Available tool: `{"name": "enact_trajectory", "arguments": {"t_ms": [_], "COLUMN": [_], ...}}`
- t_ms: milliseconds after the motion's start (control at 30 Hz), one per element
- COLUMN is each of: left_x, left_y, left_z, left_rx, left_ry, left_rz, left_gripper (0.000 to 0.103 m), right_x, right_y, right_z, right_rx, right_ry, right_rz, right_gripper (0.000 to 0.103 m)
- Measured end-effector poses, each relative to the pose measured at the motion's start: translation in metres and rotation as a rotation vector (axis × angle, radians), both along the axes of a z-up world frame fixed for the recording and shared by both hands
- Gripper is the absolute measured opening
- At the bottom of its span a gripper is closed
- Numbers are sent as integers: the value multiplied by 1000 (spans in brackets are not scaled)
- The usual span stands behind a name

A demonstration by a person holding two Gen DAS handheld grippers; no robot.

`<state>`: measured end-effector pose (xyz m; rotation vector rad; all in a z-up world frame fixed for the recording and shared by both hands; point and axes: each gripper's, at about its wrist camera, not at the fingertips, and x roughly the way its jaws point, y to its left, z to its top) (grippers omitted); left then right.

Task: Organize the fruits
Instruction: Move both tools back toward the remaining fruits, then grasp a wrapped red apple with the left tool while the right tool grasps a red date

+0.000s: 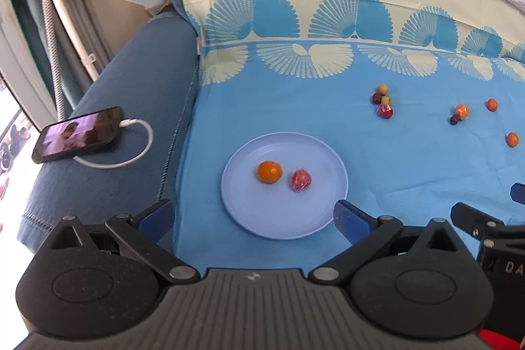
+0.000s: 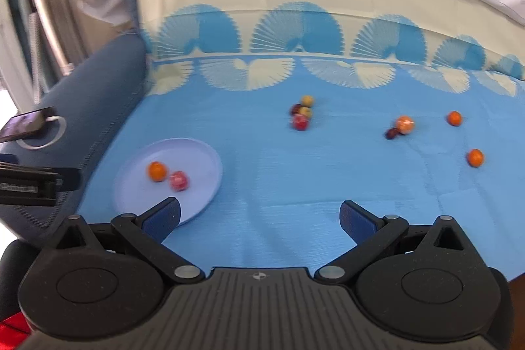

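Both the left gripper (image 1: 254,218) and right gripper (image 2: 261,217) gape empty. Two fruits lie on the plate (image 1: 305,218); the loose fruits (image 2: 403,124) look light and roll-prone, so pinch across the middle.

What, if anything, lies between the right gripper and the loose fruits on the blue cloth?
Nothing visible. The right gripper is open and empty, and only bare blue cloth separates it from the nearest fruit cluster; the plate sits off to its left.

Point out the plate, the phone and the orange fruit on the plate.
Plate (image 1: 279,218), left wrist view, bare near part.
Phone (image 1: 78,135), left wrist view, screen middle.
Orange fruit (image 1: 269,172), left wrist view, its middle.
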<state>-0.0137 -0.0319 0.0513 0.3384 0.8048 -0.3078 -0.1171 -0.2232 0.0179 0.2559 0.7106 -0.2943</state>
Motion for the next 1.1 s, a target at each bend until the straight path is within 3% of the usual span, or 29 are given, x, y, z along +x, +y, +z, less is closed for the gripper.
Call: {"name": "enact_trajectory", "arguments": {"t_ms": [267, 433, 567, 700, 800, 933, 1100], "left_x": [49, 102, 149, 182, 196, 212, 228], "left_y": [-62, -119, -172, -220, -248, -279, -304], "left_z": [-17, -39, -69, -107, -139, -175, -201], "left_rx": [16, -10, 1, 23, 45, 14, -1], "left_ry": [2, 33, 53, 95, 130, 195, 223], "left_rz": [-79, -133, -164, -216, -248, -277, -262], "left_gripper": [103, 103, 103, 103, 103, 103, 103], "right_x": [16, 40, 71, 105, 129, 158, 183], "right_y": [-70, -123, -167, -208, -238, -268, -281], "right_z": [-23, -51, -82, -118, -142, -169, -188], "right_rx": [-7, -10, -24, 24, 45, 26, -3], "right_ry": [-8, -2, -13, 6, 34, 73, 101], "right_rz": [-225, -306, -379, -447, -474, -483, -490], "right_gripper": [102, 102, 102, 102, 102, 102, 102]}}
